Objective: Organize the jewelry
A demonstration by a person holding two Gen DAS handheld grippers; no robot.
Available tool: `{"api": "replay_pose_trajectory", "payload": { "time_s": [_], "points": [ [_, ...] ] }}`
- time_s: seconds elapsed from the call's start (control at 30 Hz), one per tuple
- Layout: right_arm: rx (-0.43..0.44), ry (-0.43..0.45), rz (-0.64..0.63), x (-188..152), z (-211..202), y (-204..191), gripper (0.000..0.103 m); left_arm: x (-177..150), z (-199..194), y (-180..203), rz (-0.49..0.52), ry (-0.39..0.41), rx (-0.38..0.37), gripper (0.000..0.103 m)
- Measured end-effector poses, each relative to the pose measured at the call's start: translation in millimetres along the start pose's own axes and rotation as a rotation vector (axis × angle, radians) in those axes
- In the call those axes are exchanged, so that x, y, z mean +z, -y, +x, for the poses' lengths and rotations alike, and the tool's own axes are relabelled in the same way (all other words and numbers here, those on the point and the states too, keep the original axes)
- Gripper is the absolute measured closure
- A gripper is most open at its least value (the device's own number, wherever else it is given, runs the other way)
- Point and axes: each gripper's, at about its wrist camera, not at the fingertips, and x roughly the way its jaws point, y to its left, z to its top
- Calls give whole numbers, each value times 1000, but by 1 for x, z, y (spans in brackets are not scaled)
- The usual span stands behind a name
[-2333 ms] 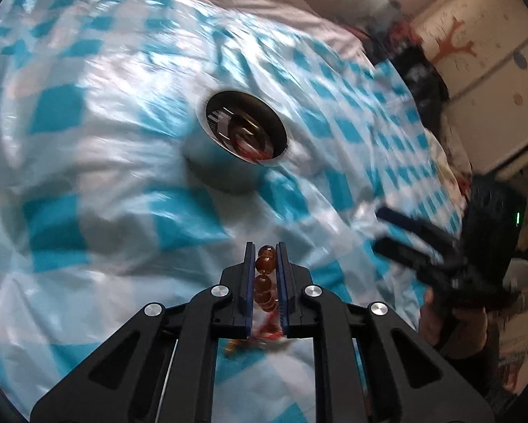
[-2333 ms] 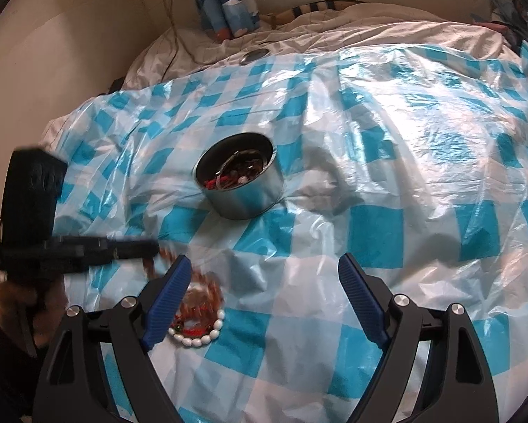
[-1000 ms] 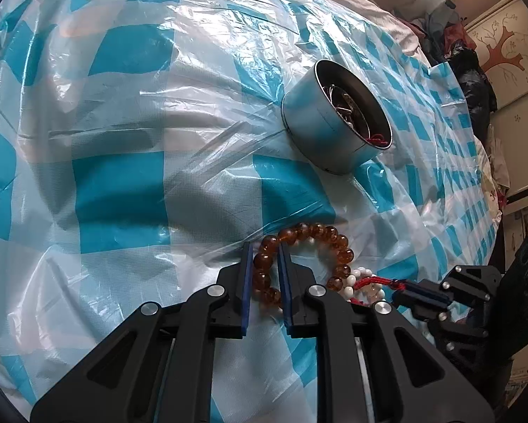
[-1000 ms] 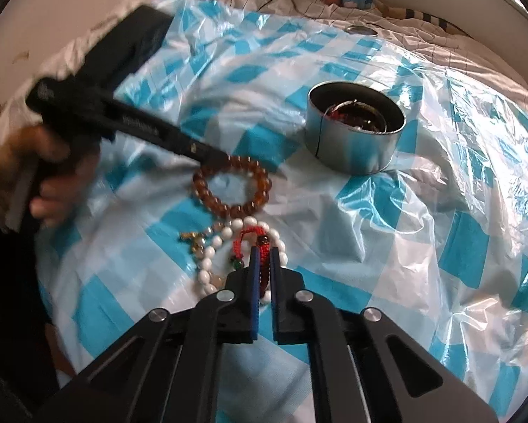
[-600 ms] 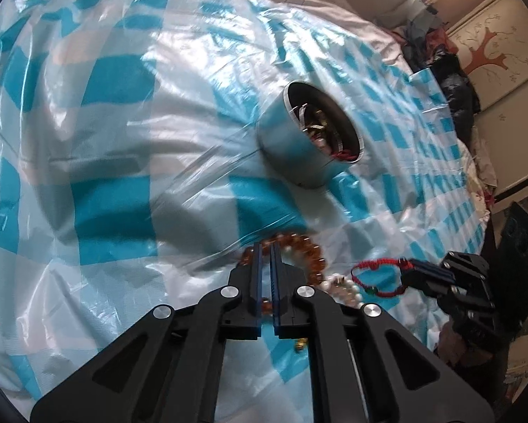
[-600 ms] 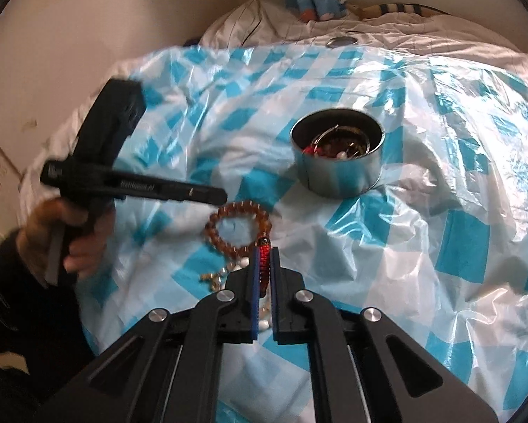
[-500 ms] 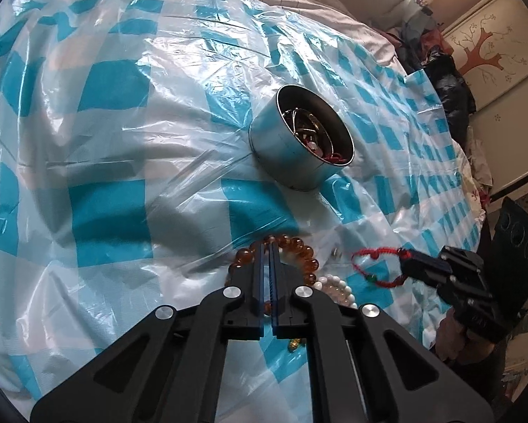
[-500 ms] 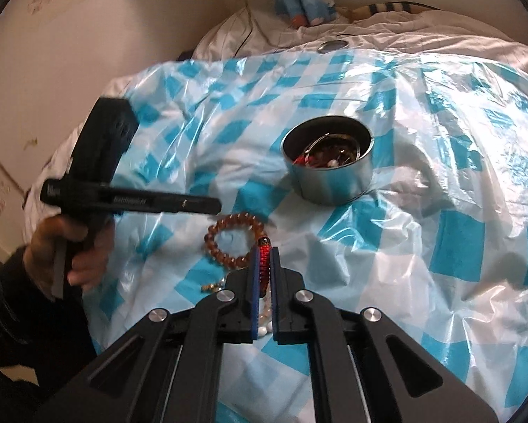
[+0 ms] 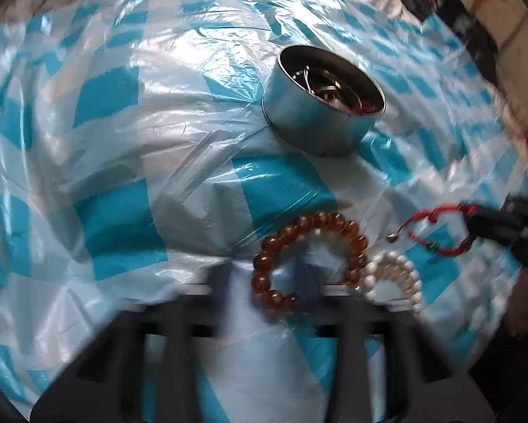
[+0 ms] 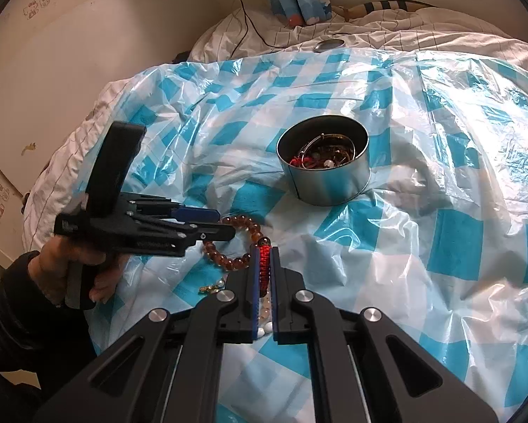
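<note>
An amber bead bracelet (image 9: 306, 257) lies on the blue-checked plastic sheet (image 9: 116, 218), beside a white pearl bracelet (image 9: 396, 282). My left gripper (image 9: 267, 282) is open, its blurred fingers on either side of the amber bracelet's near part; it also shows in the right wrist view (image 10: 214, 225), by the amber bracelet (image 10: 235, 246). My right gripper (image 10: 263, 257) is shut on a red cord bracelet (image 10: 263, 261) and holds it above the sheet; the cord also shows in the left wrist view (image 9: 436, 229). A round metal tin (image 10: 325, 172) holds several jewelry pieces.
The sheet covers a soft bed with white bedding (image 10: 387, 35) at the back. A small round metal lid (image 10: 329, 45) and a cable (image 10: 249, 17) lie behind the sheet. A small gold piece (image 10: 209, 287) lies near the pearls.
My left gripper let go of the amber bracelet, shut empty, then opened around it. My right gripper closed on the red cord bracelet and lifted it off the sheet.
</note>
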Motion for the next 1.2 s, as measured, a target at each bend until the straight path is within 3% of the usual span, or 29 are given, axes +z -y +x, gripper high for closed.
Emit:
{"api": "replay_pose_trajectory", "payload": {
  "time_s": [0.13,0.37,0.47,1.2],
  "points": [
    [8,18,24,2,-3,4,97,3,-19,8,32,50,-15,93],
    [52,81,86,12,-15,14,97,15,-60,-4,-45,144,-211,93],
    [62,104,109,16,-20,18,97,18,-63,-6,-73,158,-263,93],
    [68,255,295,51,-35,55,97,71,-95,24,-108,311,-344,93]
  ]
}}
